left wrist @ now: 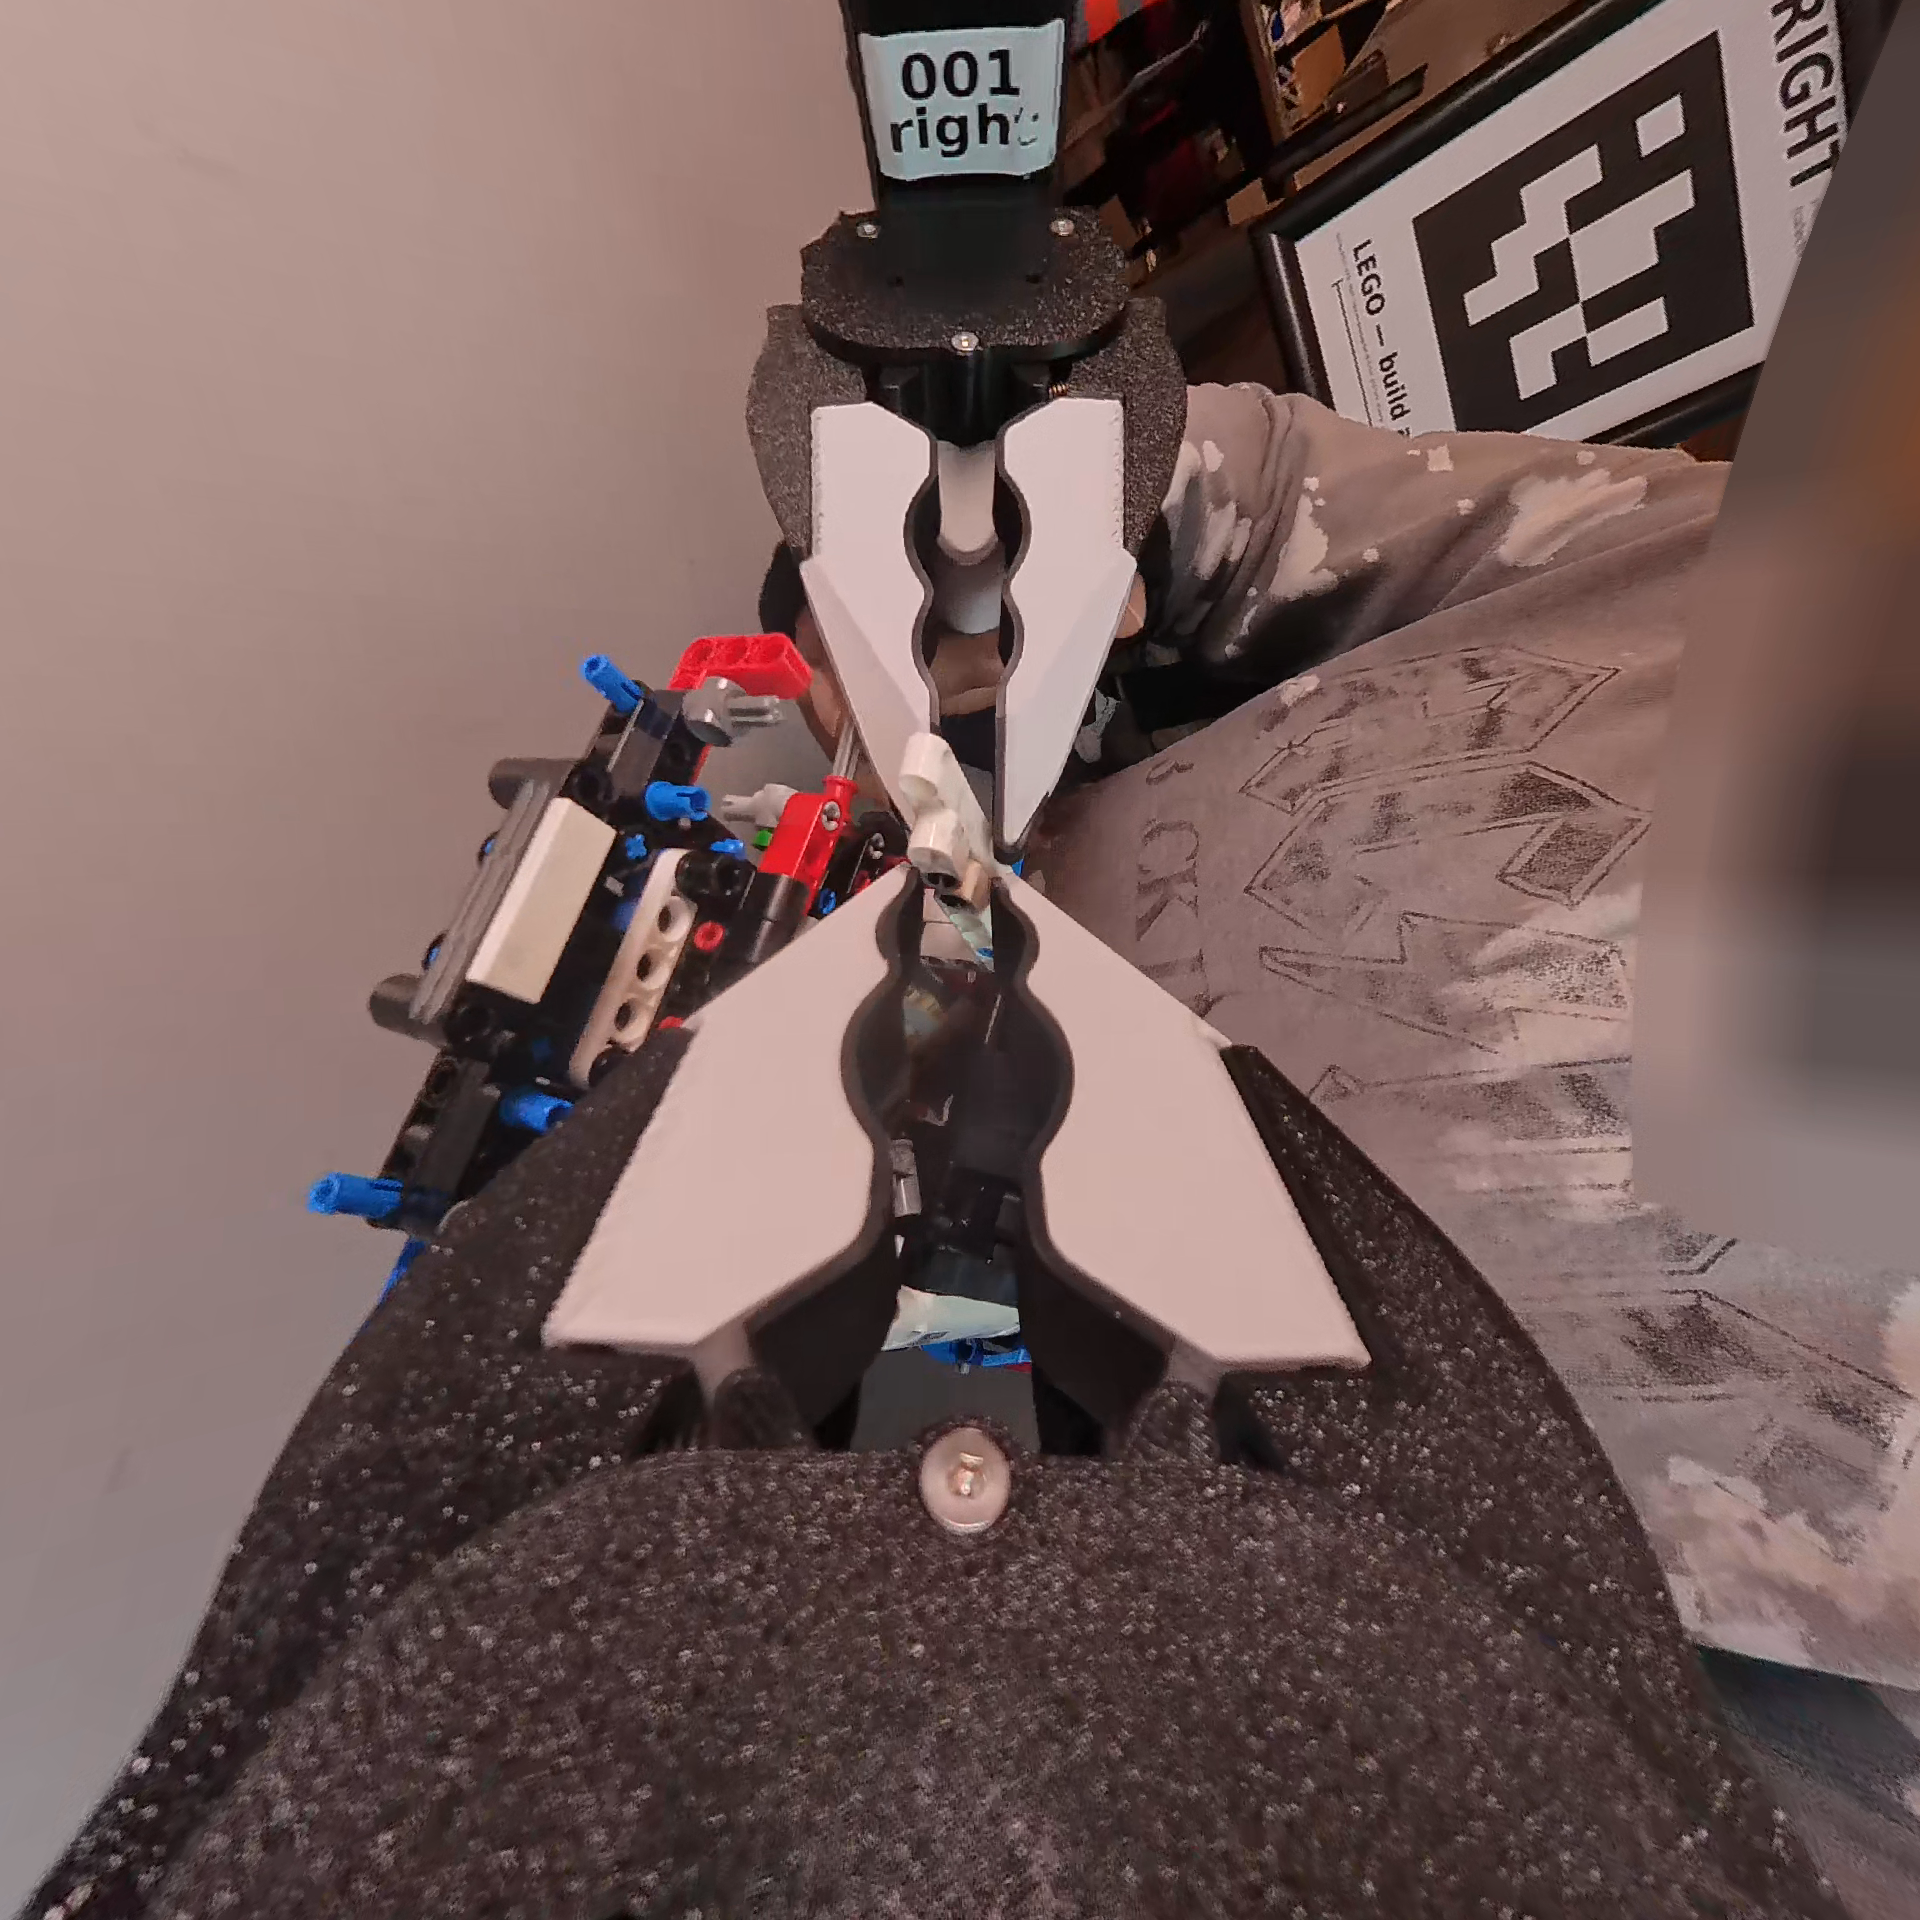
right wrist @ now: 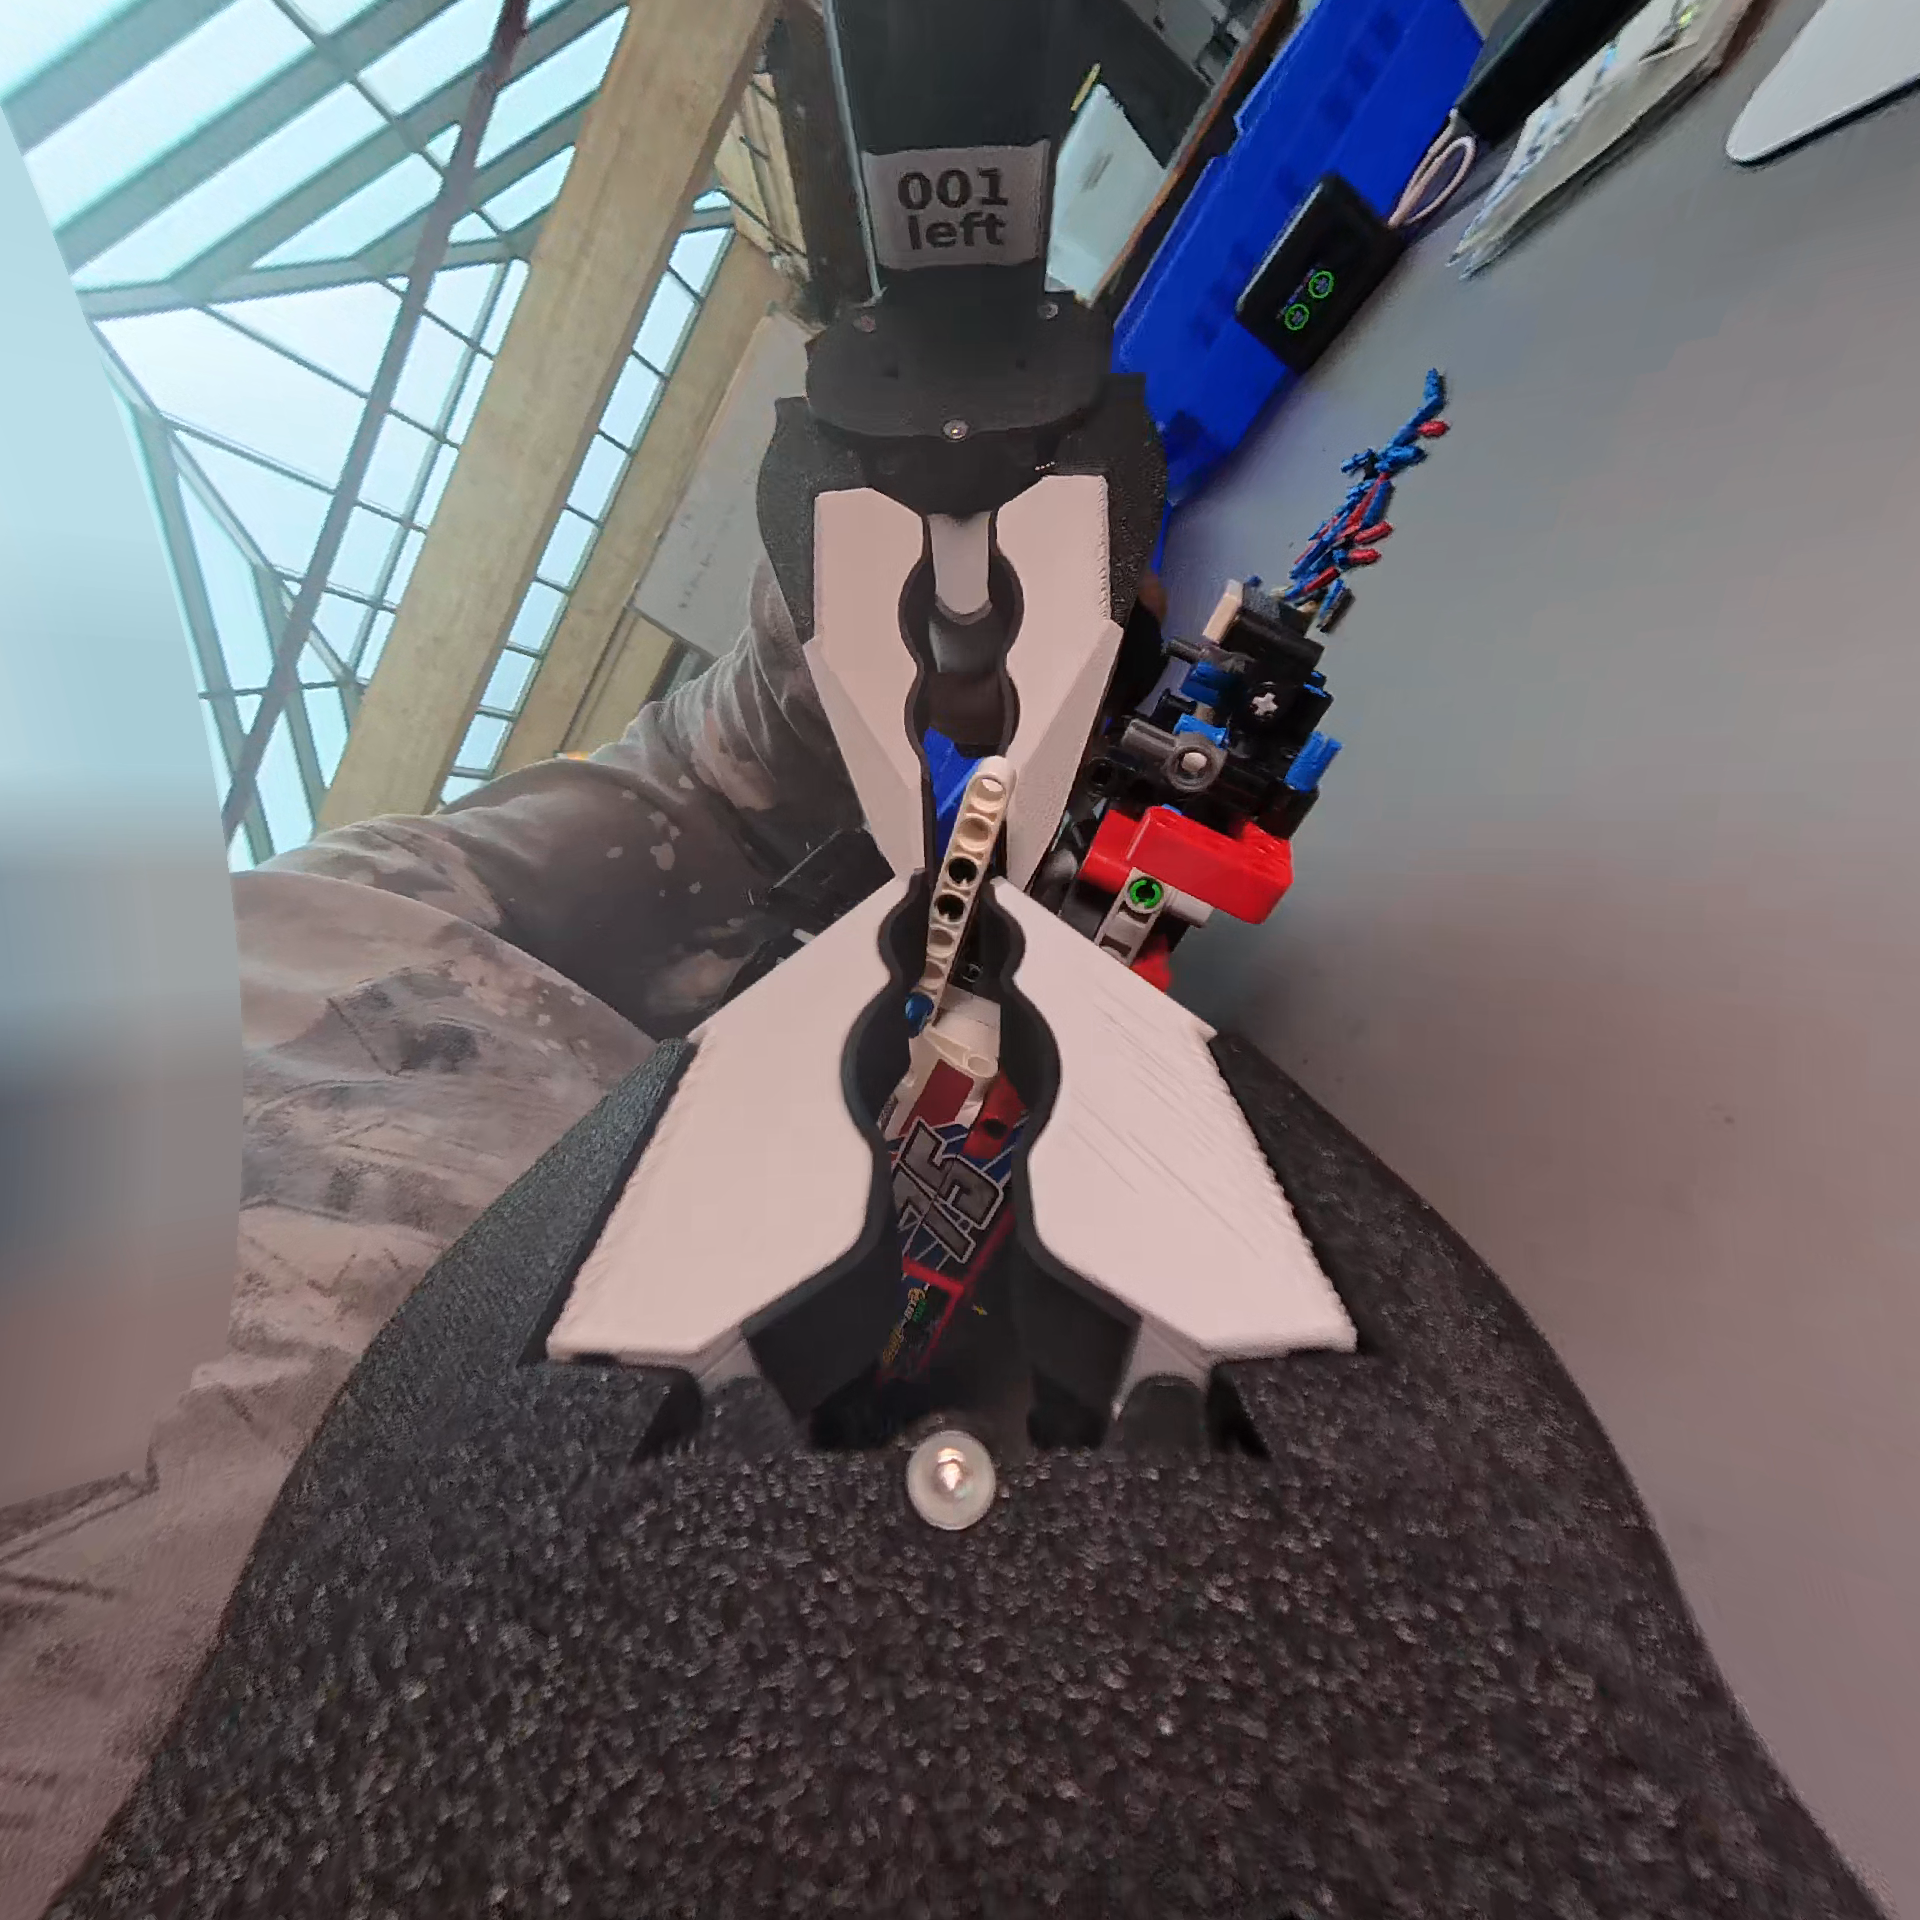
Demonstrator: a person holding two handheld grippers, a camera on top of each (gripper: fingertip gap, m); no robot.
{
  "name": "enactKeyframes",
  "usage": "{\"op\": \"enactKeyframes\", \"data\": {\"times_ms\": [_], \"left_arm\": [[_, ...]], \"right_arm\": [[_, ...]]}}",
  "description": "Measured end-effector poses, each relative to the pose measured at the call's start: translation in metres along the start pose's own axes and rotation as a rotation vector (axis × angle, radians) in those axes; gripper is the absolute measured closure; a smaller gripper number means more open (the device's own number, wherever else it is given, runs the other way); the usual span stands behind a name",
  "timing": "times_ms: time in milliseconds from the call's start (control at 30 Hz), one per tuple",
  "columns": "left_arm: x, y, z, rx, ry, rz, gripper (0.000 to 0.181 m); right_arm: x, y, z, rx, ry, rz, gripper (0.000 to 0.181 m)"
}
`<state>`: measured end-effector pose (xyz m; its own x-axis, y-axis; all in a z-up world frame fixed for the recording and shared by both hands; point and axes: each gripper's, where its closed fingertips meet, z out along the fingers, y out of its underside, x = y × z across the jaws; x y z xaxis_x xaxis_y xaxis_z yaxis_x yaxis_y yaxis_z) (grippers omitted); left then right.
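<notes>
I'm clamping my left gripper (left wrist: 951, 883) on the red, blue and black brick model (left wrist: 582, 935), lifted clear of the grey table (right wrist: 1558, 935). My right gripper (right wrist: 956, 899) is pinching its white beam (right wrist: 951, 914), fingertips nearly touching the left's.

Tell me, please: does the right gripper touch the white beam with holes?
Touching. In the right wrist view, the white beam passes between the fingertips of the right gripper, with no gap visible on either side.

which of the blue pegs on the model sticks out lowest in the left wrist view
The blue peg at the lower left of the brick model, jutting out alone beside the left claw's black body; the other blue pegs sit higher up.
</notes>
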<state>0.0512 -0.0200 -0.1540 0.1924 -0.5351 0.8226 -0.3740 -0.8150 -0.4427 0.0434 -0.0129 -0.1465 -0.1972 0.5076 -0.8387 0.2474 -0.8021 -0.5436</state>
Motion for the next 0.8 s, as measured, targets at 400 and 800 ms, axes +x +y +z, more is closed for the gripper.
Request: {"op": "enactKeyframes", "data": {"times_ms": [400,800], "left_arm": [[0.008,0.005,-0.01,0.054,0.046,-0.007,0.174],[0.029,0.01,-0.019,-0.053,-0.088,-0.115,0.162]], "right_arm": [[-0.005,0.0,0.007,0.067,0.0,0.006,0.175],[-0.023,-0.001,0.016,0.034,-0.071,-0.146,0.174]]}}
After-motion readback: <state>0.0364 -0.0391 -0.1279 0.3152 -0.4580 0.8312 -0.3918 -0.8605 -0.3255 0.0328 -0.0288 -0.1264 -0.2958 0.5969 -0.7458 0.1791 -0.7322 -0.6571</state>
